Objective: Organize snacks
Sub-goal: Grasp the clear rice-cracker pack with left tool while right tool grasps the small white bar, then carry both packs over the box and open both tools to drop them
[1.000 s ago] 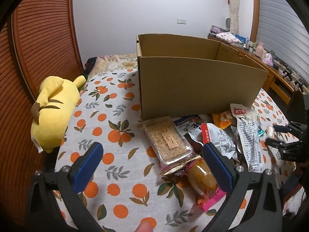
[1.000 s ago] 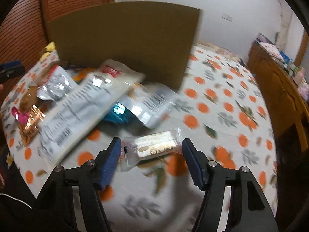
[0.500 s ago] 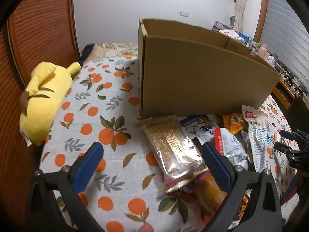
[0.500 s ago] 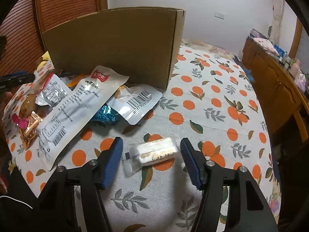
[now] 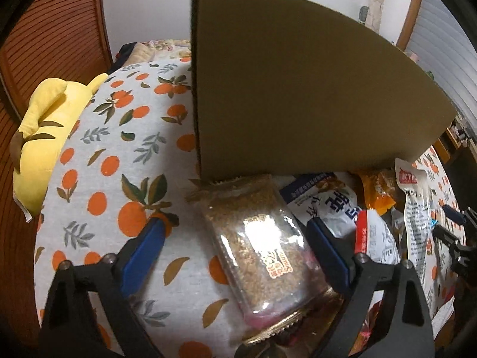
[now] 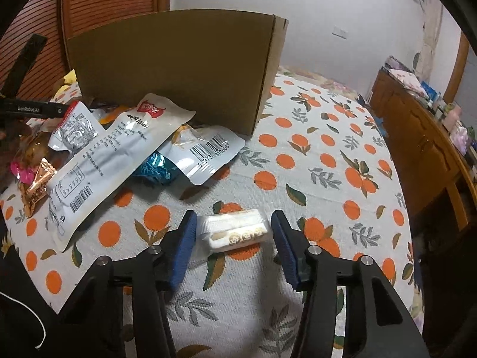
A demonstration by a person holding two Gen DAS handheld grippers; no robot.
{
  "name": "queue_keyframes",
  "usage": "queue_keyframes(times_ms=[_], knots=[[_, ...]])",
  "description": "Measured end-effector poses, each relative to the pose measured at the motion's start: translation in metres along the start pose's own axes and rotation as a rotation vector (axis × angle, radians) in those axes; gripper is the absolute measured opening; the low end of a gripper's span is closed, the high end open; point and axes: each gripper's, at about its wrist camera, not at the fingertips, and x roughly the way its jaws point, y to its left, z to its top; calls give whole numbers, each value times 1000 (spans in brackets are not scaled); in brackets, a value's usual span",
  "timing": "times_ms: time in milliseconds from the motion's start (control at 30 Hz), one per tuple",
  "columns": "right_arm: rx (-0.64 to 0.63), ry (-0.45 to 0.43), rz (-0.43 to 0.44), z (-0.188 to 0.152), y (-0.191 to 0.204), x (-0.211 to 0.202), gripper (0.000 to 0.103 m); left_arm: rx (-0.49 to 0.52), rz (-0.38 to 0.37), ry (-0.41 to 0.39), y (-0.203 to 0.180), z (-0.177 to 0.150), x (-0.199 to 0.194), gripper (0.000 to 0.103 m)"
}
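- Two grippers were each lined up on a snack. The left gripper (image 5: pixel 235 238) had its jaws wide open on either side of a clear pack of grain bars (image 5: pixel 262 250) lying on the bench (image 5: pixel 98 161), gripping nothing.
- The right gripper (image 6: pixel 234 235) had its jaws open close around a small white wafer packet (image 6: pixel 235 232) — whether the pads touched its wrapper I could not tell.
- Risks: the grain-bar pack lay on other wrappers and touched the cardboard box (image 5: pixel 298 89), so closing the jaws might have snagged a neighbour or nudged the box; the wafer packet's slick wrapper might have slipped out.
- Hidden: the box interior showed in neither view — its contents were unknown. The pile under the long white pouch (image 6: pixel 119 155) was mostly covered, and the pink and gold wrappers by the left gripper were cut off.
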Motion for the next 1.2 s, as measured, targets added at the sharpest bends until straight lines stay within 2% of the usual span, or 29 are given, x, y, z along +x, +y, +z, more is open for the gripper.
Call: queue_keyframes(times_ms=[133,200,267,367,500,667,733,767,900,1200], knots=[[1,-11,15,0,0,-2,50,17,-9,-7,2,-2,-5,76],[0,-19,21,0,1,-4,50,27,6,-11,5,-2,-7,57],[3,-31,30,1,2,-6,50,29,12,-11,9,-3,-10,47],[-1,-43,36,4,4,-9,50,20,1,-11,17,-3,-13,47],[-5,-50,45,8,7,-11,50,39,11,-5,19,0,-8,62],[-7,-58,54,9,8,-14,50,70,37,-2,16,4,-2,66],[-7,-62,55,9,7,-17,50,79,39,-2,17,5,-2,58],[-6,-64,56,9,7,-18,50,89,48,-7,17,4,-3,44],[2,-75,62,9,4,-22,50,78,27,-4,23,0,-9,42],[-5,-96,65,11,1,-33,50,38,-15,-68,33,-5,-40,42]])
